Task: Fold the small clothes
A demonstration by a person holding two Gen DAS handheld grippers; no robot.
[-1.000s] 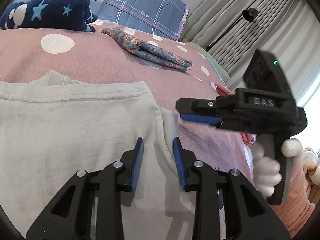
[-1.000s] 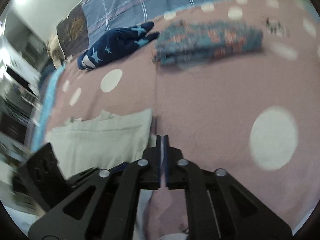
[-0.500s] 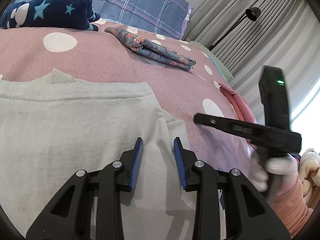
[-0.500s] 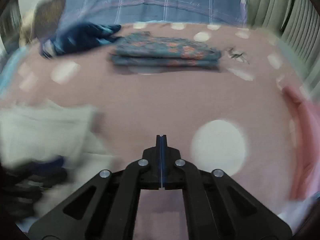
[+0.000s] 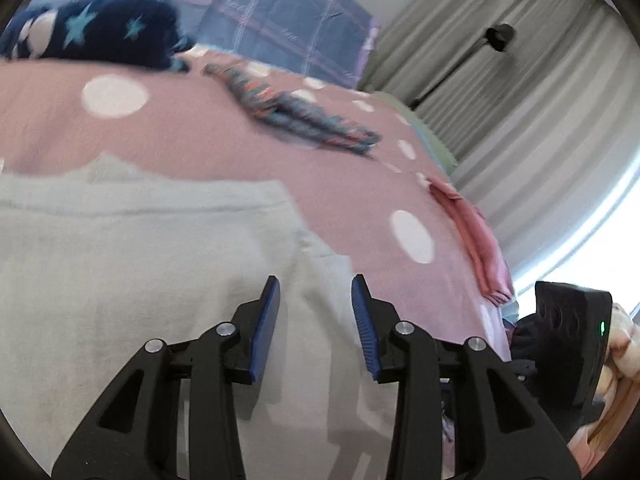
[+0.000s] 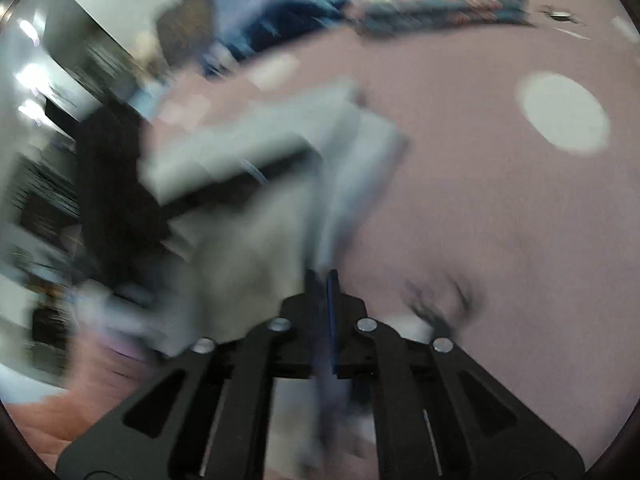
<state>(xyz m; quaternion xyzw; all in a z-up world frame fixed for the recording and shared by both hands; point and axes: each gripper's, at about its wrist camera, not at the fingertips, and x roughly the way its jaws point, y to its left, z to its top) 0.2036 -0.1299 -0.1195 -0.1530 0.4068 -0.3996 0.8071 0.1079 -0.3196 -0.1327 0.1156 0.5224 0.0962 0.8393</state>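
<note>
A white small garment (image 5: 140,260) lies flat on the pink dotted bedspread (image 5: 200,132). My left gripper (image 5: 314,284) hovers over the garment's right part, its jaws opening, only flat cloth beneath the blue pads and nothing pinched. The right gripper (image 6: 322,276) is shut, pointing down at the garment's (image 6: 260,152) right edge. This view is heavily blurred, so I cannot tell whether cloth is caught at the tips. The right tool's black housing (image 5: 572,336) shows at the lower right of the left wrist view.
A folded floral garment (image 5: 300,116) and a navy star-patterned garment (image 5: 100,28) lie farther back near a plaid pillow (image 5: 280,12). A pink garment (image 5: 476,236) lies at the bed's right edge. Curtains and a floor lamp (image 5: 498,36) stand beyond.
The right gripper dropped from the middle right to the lower right of the left view, and its own view swung left onto the white garment. The left jaws stand slightly wider.
</note>
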